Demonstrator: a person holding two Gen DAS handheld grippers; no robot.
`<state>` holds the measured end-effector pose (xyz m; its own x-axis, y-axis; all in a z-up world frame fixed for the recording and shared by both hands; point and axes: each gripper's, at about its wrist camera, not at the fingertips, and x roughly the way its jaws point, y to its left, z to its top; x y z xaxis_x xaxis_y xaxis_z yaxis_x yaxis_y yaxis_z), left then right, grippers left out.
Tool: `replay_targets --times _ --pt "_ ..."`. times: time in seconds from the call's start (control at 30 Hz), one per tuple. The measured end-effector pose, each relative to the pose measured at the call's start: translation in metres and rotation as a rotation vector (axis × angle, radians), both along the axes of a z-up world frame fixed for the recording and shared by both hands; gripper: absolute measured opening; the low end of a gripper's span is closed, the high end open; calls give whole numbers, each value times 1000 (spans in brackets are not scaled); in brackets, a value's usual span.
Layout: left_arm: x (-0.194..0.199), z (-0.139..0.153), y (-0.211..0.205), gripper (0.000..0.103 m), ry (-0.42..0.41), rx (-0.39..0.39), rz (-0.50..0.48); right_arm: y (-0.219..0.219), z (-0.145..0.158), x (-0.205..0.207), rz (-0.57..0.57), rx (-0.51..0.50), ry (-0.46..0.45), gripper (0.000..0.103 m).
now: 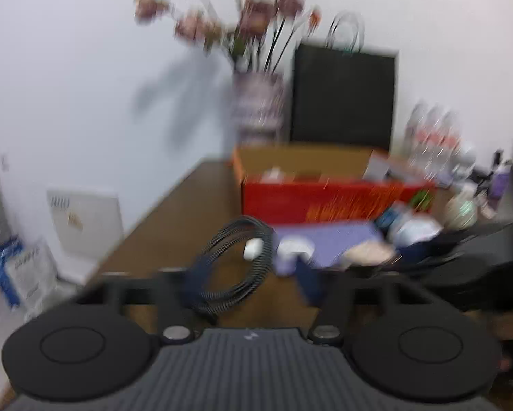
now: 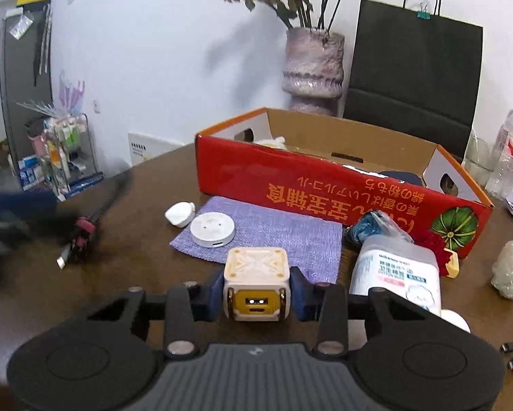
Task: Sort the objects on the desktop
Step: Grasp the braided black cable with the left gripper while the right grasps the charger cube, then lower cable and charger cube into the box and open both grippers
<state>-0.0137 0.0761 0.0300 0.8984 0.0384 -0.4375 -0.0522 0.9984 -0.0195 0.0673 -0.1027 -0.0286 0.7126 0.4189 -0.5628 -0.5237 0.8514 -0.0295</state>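
- The small cube-shaped gadget (image 2: 254, 286), cream on top with a yellow face, sat between the blue pads of the right gripper (image 2: 256, 293), and both pads pressed its sides, so the jaws were closed on it at a middling width.
- It was held just over the near edge of the purple cloth (image 2: 273, 233) that lay flat on the brown worktop (image 2: 146, 250).
- On the cloth's left end rested a round white disc (image 2: 212, 230), and a small white plug (image 2: 179, 214) lay just off that corner on the bare worktop.
- To the right of the cube a white plastic bottle (image 2: 397, 270) lay on its side, with a blue wrapped bundle (image 2: 366, 229) just behind it.
- Behind the cloth stood the open red cardboard box (image 2: 325, 185), its long side facing the cloth.
- The coiled black braided cable (image 1: 235, 263) appeared in the blurred left wrist view between the fingers of the left gripper (image 1: 253, 284); the jaws stood partly open, and the blur hid whether they touched it.
- In the right wrist view that cable lay toward the worktop's left edge.
- At the far edge a ribbed vase (image 2: 313, 68) of dried flowers stood beside a black paper bag (image 2: 417, 68).
- Water bottles (image 2: 511, 150) stood at the right edge.
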Motion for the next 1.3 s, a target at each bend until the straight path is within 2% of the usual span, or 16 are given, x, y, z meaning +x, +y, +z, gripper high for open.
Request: replay_targets --times 0.07,0.1,0.13,0.27,0.3,0.33,0.37,0.4,0.5,0.6,0.7,0.77,0.8,0.9,1.13,1.3 --pt "14 -14 1 20 70 -14 11 -5 0 -6 9 14 -6 38" --pt "17 -17 5 2 80 -63 11 -7 0 -10 13 21 -16 38" --pt "16 -19 6 1 68 -88 5 -8 2 -15 14 23 -28 38" --pt "6 -13 -10 8 48 -13 -52 -23 7 -23 -3 50 -46 38" --pt "0 -9 -9 25 28 -31 -56 -29 9 -23 -9 70 -40 38" --pt "0 -4 -8 62 21 -31 -40 -35 11 -22 -17 90 -35 38" --pt "1 -2 -5 77 20 -15 -3 -39 12 -22 -25 101 -32 38" --pt "3 -1 -1 84 13 6 44 -41 13 -21 -35 110 -30 38" --pt "27 -11 19 78 104 45 132 -48 14 -21 -55 127 -29 38" --pt "48 -28 29 81 193 68 181 -50 17 -25 -54 136 -46 38" --pt "55 -40 22 76 237 35 141 -51 20 -33 -51 124 -80 38" --pt "55 -41 16 56 220 27 115 -52 21 -36 -54 120 -95 38" --pt "57 -41 14 39 213 29 113 -52 21 -36 -52 122 -97 38" --pt "55 -35 4 19 179 39 80 -55 20 -36 -57 133 -90 38" --pt "25 0 -16 18 47 51 1 -62 21 -38 -93 140 -106 37" --pt "26 46 -17 18 -75 16 -33 -76 41 -41 -81 204 -140 37"
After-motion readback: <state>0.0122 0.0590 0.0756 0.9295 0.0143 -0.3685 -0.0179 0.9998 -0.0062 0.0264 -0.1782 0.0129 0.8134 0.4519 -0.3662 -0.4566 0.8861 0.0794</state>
